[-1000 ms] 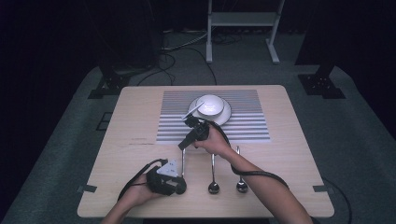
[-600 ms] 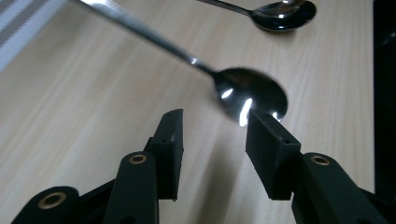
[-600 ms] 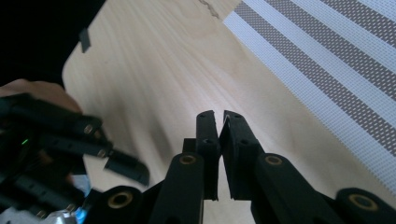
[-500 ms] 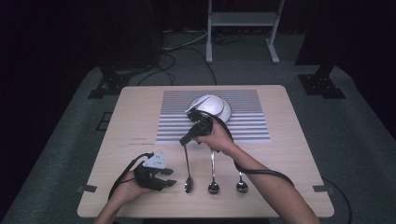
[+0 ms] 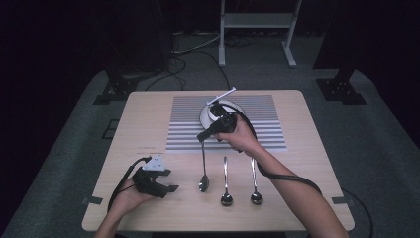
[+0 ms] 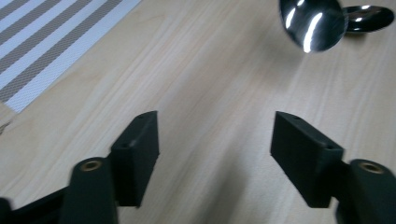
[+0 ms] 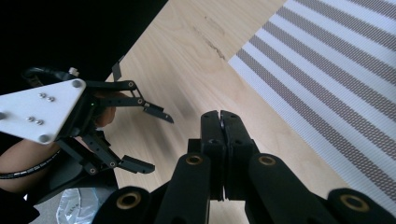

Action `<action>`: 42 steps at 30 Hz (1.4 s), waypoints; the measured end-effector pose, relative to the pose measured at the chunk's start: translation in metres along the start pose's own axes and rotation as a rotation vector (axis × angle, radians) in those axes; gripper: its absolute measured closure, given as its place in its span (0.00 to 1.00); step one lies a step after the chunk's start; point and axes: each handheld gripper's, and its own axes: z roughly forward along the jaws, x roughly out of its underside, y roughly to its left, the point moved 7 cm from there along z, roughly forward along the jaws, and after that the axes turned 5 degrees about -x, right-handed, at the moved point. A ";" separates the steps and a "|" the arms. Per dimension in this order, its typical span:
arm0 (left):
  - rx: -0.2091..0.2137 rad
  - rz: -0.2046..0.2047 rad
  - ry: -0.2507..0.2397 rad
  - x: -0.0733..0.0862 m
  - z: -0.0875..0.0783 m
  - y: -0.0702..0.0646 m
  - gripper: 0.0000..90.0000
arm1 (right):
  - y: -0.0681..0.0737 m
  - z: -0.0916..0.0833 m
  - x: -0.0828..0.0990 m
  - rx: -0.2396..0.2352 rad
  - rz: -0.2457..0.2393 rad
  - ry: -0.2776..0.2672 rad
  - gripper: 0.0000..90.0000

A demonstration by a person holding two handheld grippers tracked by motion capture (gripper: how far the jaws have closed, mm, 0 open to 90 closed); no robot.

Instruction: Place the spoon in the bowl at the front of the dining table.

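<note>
Above the striped mat (image 5: pixel 225 124), right gripper (image 7: pixel 221 122) fingers pinch shut (empty); left gripper (image 6: pixel 215 149) fingers opening wide.

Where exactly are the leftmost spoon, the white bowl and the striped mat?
leftmost spoon (image 5: pixel 203 182): high view, on its shiny bowl end.
white bowl (image 5: pixel 207 117): high view, on its left rim, beside the hand.
striped mat (image 5: pixel 267 126): high view, on a bare striped part at the right.

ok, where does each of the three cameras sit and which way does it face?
High view: above the person's side, looking forward and down on the table; both forearms show.
Left gripper view: on the left hand-held gripper, low over the wood, jaws apart, facing a spoon.
Right gripper view: on the right hand-held gripper, jaws shut, looking down.
Shared: the striped mat, also in the left gripper view.
</note>
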 end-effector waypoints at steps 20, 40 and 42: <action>-0.044 -0.114 -0.045 0.005 -0.008 0.022 0.16 | -0.004 -0.028 -0.010 0.024 0.007 -0.067 0.98; -0.082 -0.119 -0.033 0.006 -0.006 0.026 0.10 | -0.018 -0.057 -0.022 0.050 0.042 -0.145 0.98; -0.082 -0.116 -0.032 0.006 -0.006 0.026 0.10 | -0.021 -0.060 -0.023 0.056 0.050 -0.152 0.98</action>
